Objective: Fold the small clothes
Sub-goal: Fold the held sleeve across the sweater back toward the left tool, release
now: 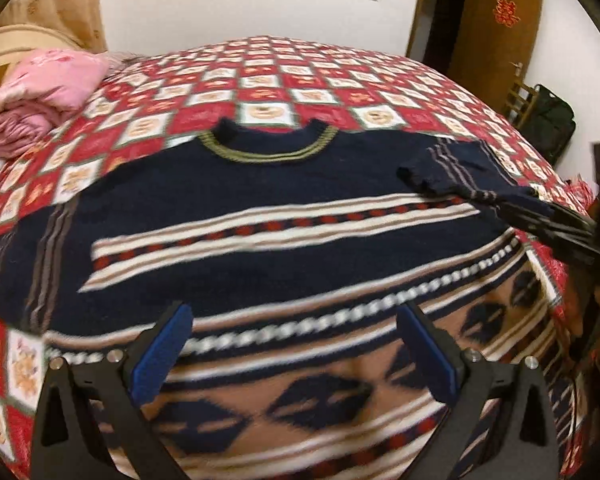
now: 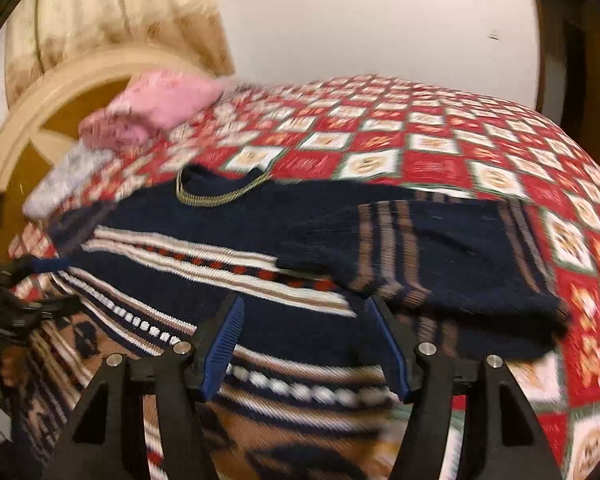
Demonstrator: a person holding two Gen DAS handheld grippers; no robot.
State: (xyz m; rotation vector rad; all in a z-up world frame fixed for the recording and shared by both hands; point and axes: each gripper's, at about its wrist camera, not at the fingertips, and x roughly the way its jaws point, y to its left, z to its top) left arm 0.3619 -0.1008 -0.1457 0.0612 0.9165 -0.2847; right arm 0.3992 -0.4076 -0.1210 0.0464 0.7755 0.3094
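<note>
— Laid flat on the bed (image 1: 340,80), front up: one dark knitted sweater (image 1: 260,192) with striped bands. Collar (image 1: 268,148) at the far side, hem at the near side, right under the cameras.

— Going left to right, then?

— Left sleeve (image 1: 32,240) spread out to the left, not yet folded. Body flat in the middle. Right sleeve (image 2: 440,248) already turned in across the chest, cuff toward the middle.

— So how far along?

— Early, by the look of it. One sleeve in; other sleeve, side folds and the final fold from hem to collar left to do.

— Long axis?

— Running near to far, neck pointing away toward the far wall. With the left sleeve out, widest span crosswise for now.

— And the tools?

— Left hand-held gripper (image 1: 296,320) hovering above the lower body of the sweater, jaws wide apart, nothing between the blue pads (image 1: 172,344). Right hand-held gripper (image 2: 304,312) also apart, just near of the folded sleeve, clamped on nothing; no cloth between its fingers (image 2: 228,332).

— Anything else on the bed?

— Pink bedding (image 1: 48,88) bunched at the far left, well apart from the sweater.
</note>
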